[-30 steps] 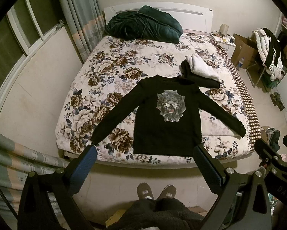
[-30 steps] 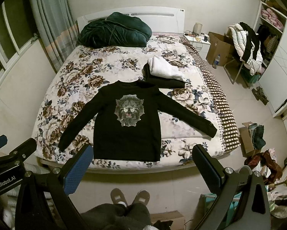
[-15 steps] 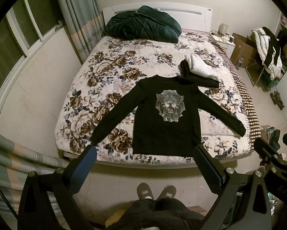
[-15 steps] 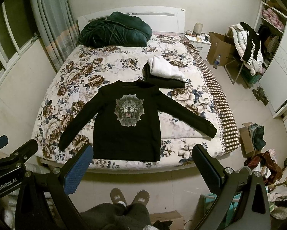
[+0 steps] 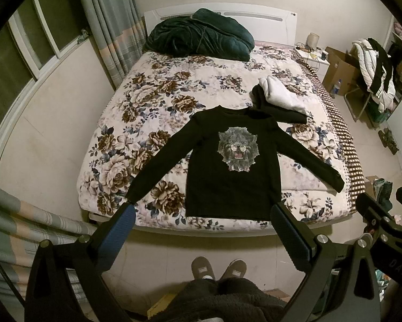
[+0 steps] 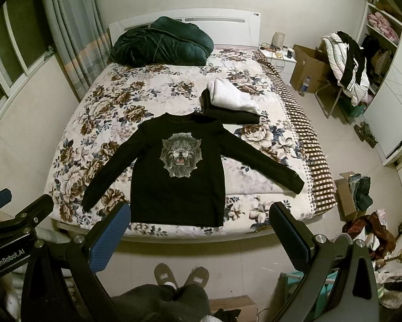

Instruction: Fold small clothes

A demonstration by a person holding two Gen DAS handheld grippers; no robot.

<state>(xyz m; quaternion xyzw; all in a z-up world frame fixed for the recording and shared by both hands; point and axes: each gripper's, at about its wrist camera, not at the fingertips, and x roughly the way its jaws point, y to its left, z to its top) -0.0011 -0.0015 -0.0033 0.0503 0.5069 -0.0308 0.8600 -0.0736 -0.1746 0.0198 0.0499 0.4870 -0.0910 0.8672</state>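
Note:
A black long-sleeved sweater with a grey lion print [image 5: 235, 166] [image 6: 178, 177] lies flat, front up, sleeves spread, at the foot of the flowered bed [image 5: 136, 123] [image 6: 99, 112]. My left gripper [image 5: 203, 214] is open and empty, held high above the floor, short of the bed's near edge. My right gripper [image 6: 201, 212] is open and empty at about the same height and distance. Neither touches the sweater.
Folded black and white clothes [image 5: 278, 99] [image 6: 230, 102] lie beyond the sweater's right shoulder. A dark green quilt [image 5: 201, 37] [image 6: 160, 43] sits at the headboard. The person's slippered feet [image 5: 218, 268] stand below. Boxes and a clothes-laden chair [image 6: 345, 61] stand at the right.
Both views have shifted only slightly; the sweater and the grippers' openings are unchanged.

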